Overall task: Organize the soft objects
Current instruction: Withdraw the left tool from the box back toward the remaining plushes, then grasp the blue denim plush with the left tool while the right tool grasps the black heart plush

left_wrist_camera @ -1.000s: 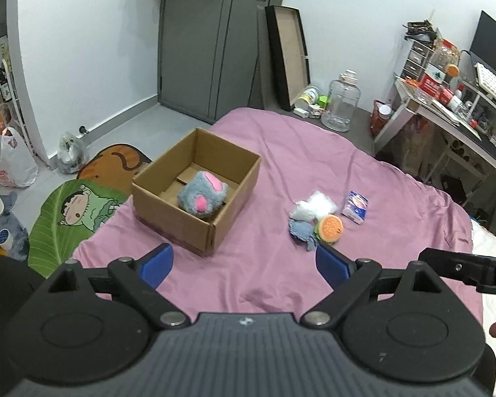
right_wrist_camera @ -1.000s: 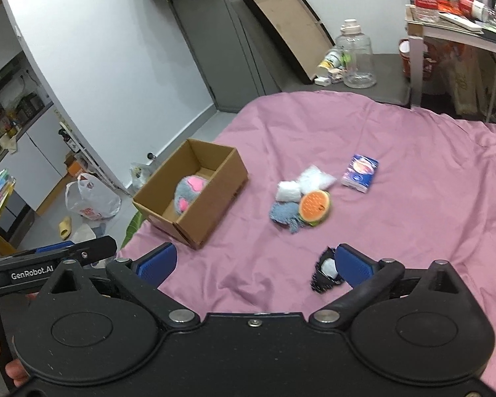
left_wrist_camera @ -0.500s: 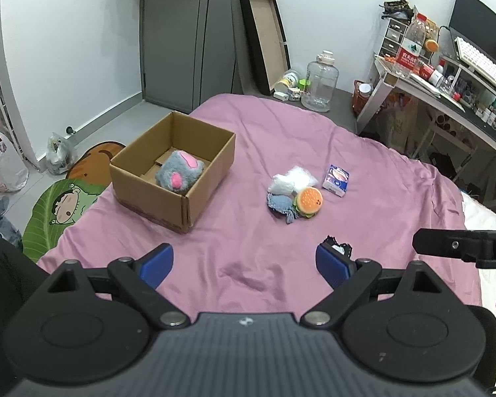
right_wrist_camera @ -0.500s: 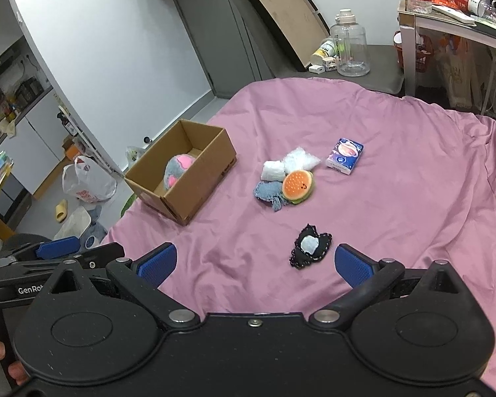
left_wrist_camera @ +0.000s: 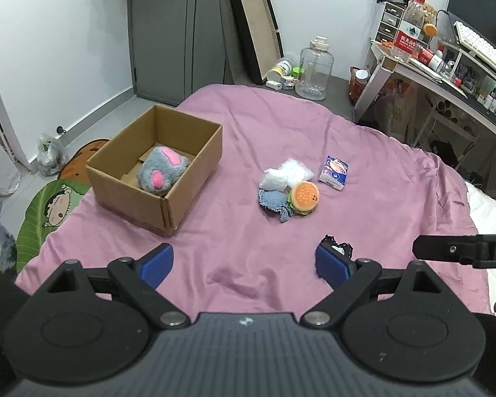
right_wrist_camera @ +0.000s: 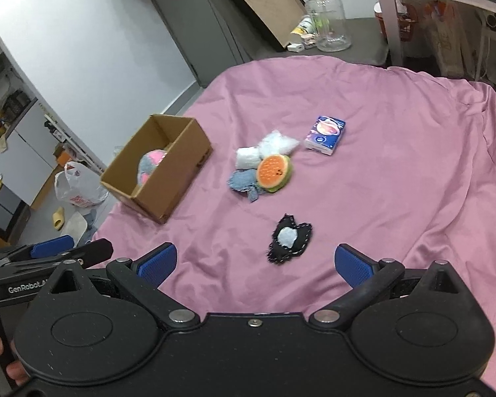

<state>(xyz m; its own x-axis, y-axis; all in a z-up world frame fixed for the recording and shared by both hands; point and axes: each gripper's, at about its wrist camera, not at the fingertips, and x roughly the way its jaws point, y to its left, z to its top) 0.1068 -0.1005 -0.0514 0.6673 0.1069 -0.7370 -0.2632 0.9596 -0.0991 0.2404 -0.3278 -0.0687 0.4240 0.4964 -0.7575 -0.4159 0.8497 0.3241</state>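
Note:
An open cardboard box stands on the pink bed sheet and holds a grey and pink plush. To its right lie a burger plush, a blue denim scrap, white soft wads and a tissue pack. A black patch with a white centre lies nearest. My left gripper is open and empty above the sheet. My right gripper is open and empty, just short of the black patch.
A clear water jug, a leaning tray and small items stand past the bed's far end. A cluttered desk is at the right. Floor mats and plastic bags lie left of the bed.
Both grippers have drawn back and up from the box and the pile. The black patch has come into full view in front of the right gripper. Both stay open.

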